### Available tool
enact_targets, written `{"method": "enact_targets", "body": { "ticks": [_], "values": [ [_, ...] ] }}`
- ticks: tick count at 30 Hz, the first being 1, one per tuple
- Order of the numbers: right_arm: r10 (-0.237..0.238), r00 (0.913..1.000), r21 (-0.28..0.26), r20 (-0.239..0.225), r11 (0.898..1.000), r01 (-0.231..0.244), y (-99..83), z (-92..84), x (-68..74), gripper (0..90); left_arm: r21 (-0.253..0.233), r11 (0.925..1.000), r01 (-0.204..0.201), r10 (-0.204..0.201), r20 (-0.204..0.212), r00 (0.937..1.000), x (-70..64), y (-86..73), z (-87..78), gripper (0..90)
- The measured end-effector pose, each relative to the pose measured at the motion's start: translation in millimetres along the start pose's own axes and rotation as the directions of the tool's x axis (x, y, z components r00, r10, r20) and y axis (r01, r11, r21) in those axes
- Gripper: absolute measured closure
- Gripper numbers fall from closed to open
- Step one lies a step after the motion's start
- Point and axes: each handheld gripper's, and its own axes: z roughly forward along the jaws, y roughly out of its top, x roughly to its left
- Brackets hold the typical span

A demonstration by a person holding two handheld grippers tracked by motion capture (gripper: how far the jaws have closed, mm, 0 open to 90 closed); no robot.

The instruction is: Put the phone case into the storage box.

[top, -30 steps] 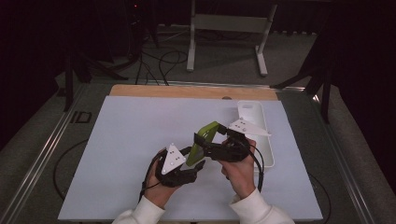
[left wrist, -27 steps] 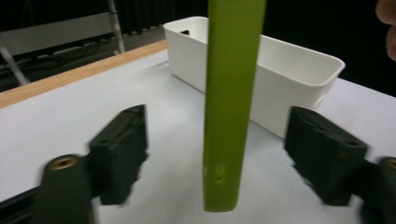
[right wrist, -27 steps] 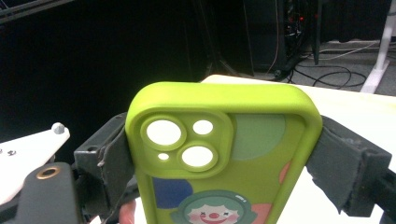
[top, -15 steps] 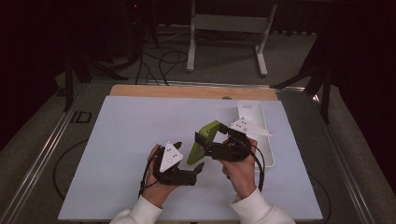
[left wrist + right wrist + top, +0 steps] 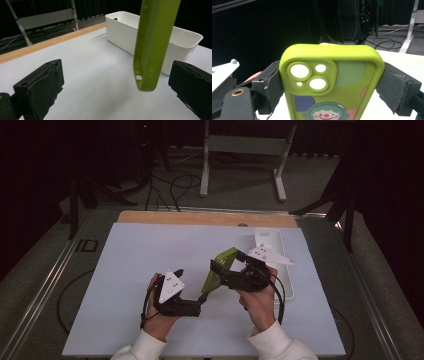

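Observation:
A lime-green phone case [image 5: 221, 268] with a cartoon clown print hangs tilted above the white mat. My right gripper [image 5: 218, 270] is shut on it near the camera cut-out, and its pads press both long edges [image 5: 332, 82]. The case's lower end [image 5: 150, 57] hangs free between the jaws of my left gripper [image 5: 117, 85]. Those jaws have just been opening and now stand wide, touching nothing. In the high view the left gripper [image 5: 201, 300] sits just left of and below the case.
A white oblong bin [image 5: 270, 231] stands on the mat at the right, behind the right hand; its wall [image 5: 122, 37] is close beyond the case. A wooden strip [image 5: 200, 217] runs along the table's far edge. Stands and cables are on the floor beyond.
The left gripper has eased a little to the left, away from the case's lower end. The right gripper has stayed in place with the case.

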Motion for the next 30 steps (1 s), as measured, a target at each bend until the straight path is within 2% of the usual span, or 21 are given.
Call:
{"method": "enact_targets", "body": {
  "ticks": [7, 11, 20, 30],
  "values": [
    [-0.003, 0.9999, -0.006, 0.010, 1.000, 0.003, 2.8, -0.3, -1.2, 15.4, 0.004, 1.0000, -0.004, 0.004, -0.007, 1.0000, 8.6, -2.2, -8.0, 0.8],
    [-0.007, 0.9998, -0.005, 0.017, 1.000, 0.007, 3.7, -0.2, -2.7, 15.4, -0.012, 0.9999, -0.005, 0.004, -0.025, 0.9997, 11.9, -2.9, -12.5, 1.7],
    [-0.004, 0.9995, -0.012, 0.031, 1.000, 0.004, 6.6, -0.5, -5.6, 15.4, 0.005, 1.0000, -0.002, 0.002, -0.027, 0.9996, 20.6, -5.8, -18.7, 1.3],
    [-0.004, 0.9984, -0.026, 0.057, 1.000, 0.005, 11.3, -3.5, -11.7, 15.4, 0.008, 1.0000, 0.006, -0.006, -0.049, 0.9988, 30.8, -11.1, -26.7, 1.3]
  ]
}}
